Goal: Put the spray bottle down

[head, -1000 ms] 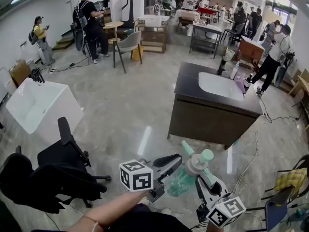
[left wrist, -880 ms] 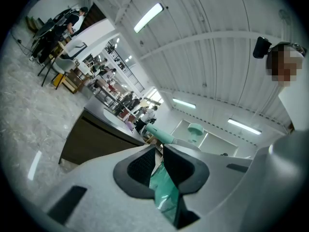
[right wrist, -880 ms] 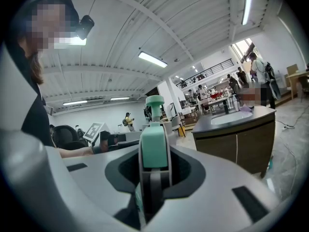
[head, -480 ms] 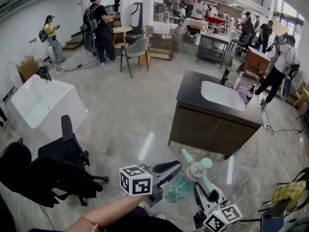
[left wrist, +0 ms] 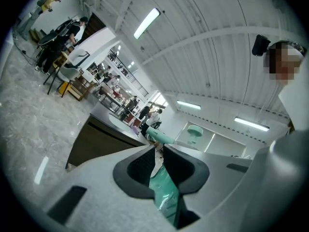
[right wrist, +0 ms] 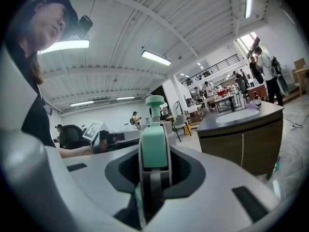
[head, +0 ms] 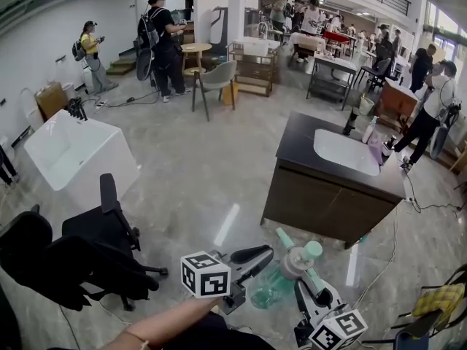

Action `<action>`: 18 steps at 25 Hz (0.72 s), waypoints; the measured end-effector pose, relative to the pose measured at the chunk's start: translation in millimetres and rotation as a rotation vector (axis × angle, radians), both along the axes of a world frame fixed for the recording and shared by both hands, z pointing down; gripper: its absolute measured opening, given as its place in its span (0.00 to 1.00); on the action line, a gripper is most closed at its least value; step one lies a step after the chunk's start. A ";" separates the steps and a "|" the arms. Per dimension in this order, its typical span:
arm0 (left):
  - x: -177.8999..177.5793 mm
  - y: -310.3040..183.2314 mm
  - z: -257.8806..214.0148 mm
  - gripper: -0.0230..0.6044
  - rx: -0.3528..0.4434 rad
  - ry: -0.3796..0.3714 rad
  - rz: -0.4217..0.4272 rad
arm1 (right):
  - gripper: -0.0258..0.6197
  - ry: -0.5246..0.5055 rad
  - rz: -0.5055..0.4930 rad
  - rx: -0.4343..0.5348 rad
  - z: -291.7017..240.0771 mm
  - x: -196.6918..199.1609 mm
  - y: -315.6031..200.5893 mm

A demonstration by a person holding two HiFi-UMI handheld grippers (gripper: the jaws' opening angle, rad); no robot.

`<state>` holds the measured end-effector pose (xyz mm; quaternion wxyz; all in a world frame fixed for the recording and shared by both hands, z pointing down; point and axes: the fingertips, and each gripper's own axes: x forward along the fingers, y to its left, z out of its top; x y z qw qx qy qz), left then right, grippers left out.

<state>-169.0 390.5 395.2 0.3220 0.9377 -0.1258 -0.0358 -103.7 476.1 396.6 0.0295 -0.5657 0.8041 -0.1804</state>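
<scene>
We found the spray bottle (head: 267, 290) held in the air above the floor. Its long axis was tilted, base toward seven o'clock and head toward one. The right gripper (head: 305, 268) was clamped on the pump head. The left gripper (head: 257, 257) had its jaws together, just beside the green body at ten o'clock. The dark tabletop (head: 298, 141) lay toward one o'clock, well apart, so we judged the right hand must carry the bottle there.

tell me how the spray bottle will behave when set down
Probably soft-walled: the left gripper pinches the bottle almost flat. Likely light, as its green body looks thin and see-through. May tip, given the bulky head in the right gripper.
</scene>
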 end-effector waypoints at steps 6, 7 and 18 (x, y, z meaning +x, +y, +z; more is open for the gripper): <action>-18.2 -32.0 4.7 0.12 -0.013 -0.023 0.022 | 0.17 0.008 0.006 -0.010 -3.7 -21.0 -35.1; -22.3 -39.5 5.8 0.12 -0.018 -0.022 0.021 | 0.17 0.009 0.008 -0.011 -3.0 -24.5 -41.5; -63.5 -116.2 14.6 0.11 -0.037 -0.019 0.032 | 0.17 0.012 0.020 -0.038 5.1 -67.2 -116.0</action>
